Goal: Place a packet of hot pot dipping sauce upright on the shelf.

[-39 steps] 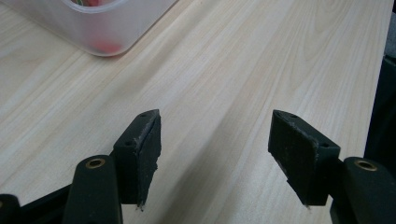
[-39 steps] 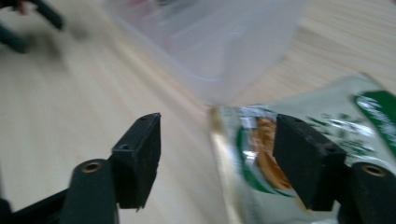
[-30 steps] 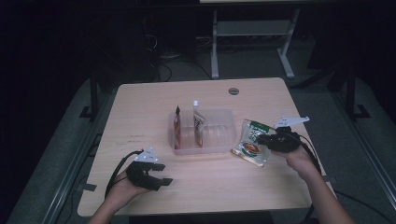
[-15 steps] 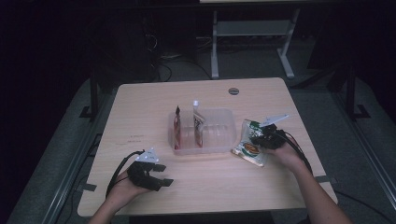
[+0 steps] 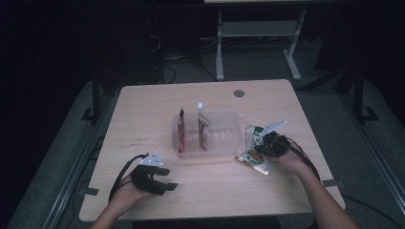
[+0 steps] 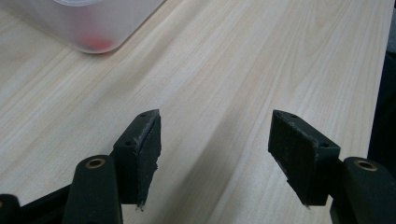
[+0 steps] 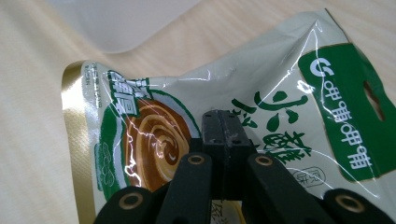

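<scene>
Since the earlier frames the right gripper (image 5: 268, 143) had come down and inward onto the snack pouch (image 7: 261, 93), its jaws clenching fully meanwhile; in the right gripper view the pouch lay flat on the worktop (image 5: 143, 124) right under and ahead of the pressed-together tips, whether pinched, cannot tell. Pouch: glossy, crinkled, cream with green label and gold edge. Left gripper (image 5: 157, 179) stayed put, jaws released over bare wood, clear bin (image 5: 229, 138) beyond.

My green-and-white snack pouch (image 7: 187, 116), glossy and crinkled with a brown swirl picture, lies flat on the table just beside the clear container.
</scene>
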Motion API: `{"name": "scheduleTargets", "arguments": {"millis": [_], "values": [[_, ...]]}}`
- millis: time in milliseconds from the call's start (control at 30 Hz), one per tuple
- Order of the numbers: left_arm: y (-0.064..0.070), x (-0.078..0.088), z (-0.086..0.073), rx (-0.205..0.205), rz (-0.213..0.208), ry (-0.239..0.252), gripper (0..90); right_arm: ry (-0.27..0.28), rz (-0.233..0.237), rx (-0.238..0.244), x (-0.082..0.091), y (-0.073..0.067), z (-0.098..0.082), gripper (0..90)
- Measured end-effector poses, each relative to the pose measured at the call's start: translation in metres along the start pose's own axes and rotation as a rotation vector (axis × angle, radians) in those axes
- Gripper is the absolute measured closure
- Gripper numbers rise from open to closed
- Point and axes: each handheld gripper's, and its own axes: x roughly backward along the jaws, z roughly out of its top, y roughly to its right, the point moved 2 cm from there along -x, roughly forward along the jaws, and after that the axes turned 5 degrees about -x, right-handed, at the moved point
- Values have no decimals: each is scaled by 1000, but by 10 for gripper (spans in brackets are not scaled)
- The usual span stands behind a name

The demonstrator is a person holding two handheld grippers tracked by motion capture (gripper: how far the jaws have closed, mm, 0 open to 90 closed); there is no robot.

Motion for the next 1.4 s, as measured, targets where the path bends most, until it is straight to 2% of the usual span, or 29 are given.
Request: {"name": "scheduleTargets", "arguments": {"millis": [100, 333, 367, 433, 567, 700, 900, 1033, 1400], "values": [[1, 0, 0, -1, -3, 4, 342, -3, 36, -4, 3, -7, -4, 900], [0, 0, 1, -12, -6, 3, 342, -20, 114, 36, 8, -23, -12, 900], [0, 0, 2, -22, -8, -2, 342, -23, 122, 38, 9, -26, -12, 900], [2, -1, 2, -6, -11, 9, 342, -27, 135, 50, 9, -31, -14, 900], [2, -2, 3, -12, -15, 9, 342, -41, 151, 84, 10, -43, -14, 900], [2, -2, 4, -16, -16, 6, 342, -47, 203, 107, 9, -55, -13, 900], [2, -4, 5, -21, -21, 4, 342, -50, 255, 162, 4, -69, -11, 899], [3, -4, 5, -23, -24, -1, 342, -44, 284, 205, 0, -79, -8, 899], [3, -6, 6, -25, -28, 1, 342, -42, 353, 273, -10, -108, 1, 900]]}}
